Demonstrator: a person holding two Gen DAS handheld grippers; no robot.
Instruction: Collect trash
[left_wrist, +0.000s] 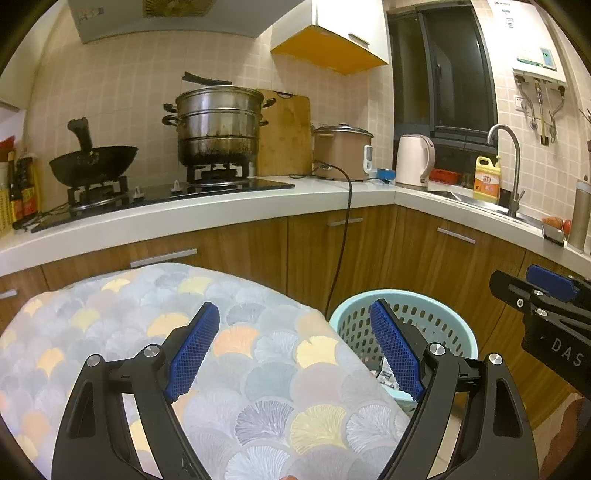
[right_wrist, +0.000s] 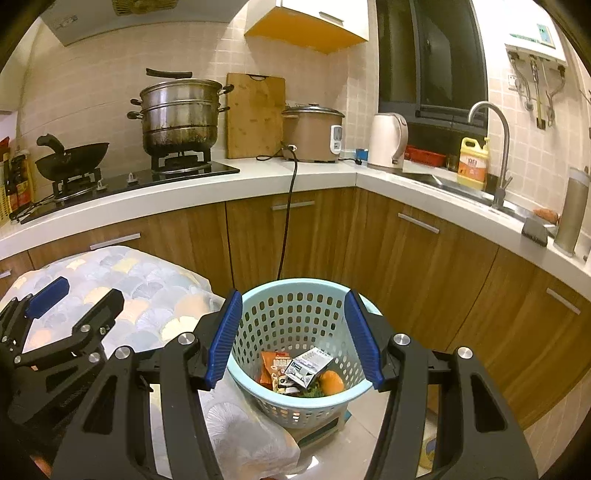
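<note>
Both of them hang with nothing in the grip. The right hand-held gripper (right_wrist: 293, 334) has its blue pads (right_wrist: 226, 334) spread wide apart, and it sits straight above the pale blue basket (right_wrist: 295, 397), so the basket's mouth shows between the pads. The trash lies at the bottom of that basket: a white-and-black wrapper (right_wrist: 308, 365), an orange packet (right_wrist: 271, 365), something round and orange (right_wrist: 331, 382) and a bit of green beside it.

The left hand-held gripper (left_wrist: 295, 350) is also spread open, empty, over the table with the fan-patterned cloth (left_wrist: 258, 369). From where it hangs, the basket (left_wrist: 458, 332) lies off to its right and lower, just past the cloth's edge.

No loose trash shows on the cloth or on the bit of floor I can see, so I'd judge the collecting nearly or fully done. If anything more goes in, the right one is nearer, already lined up over the opening; the left would have to swing right across the table's edge.
</note>
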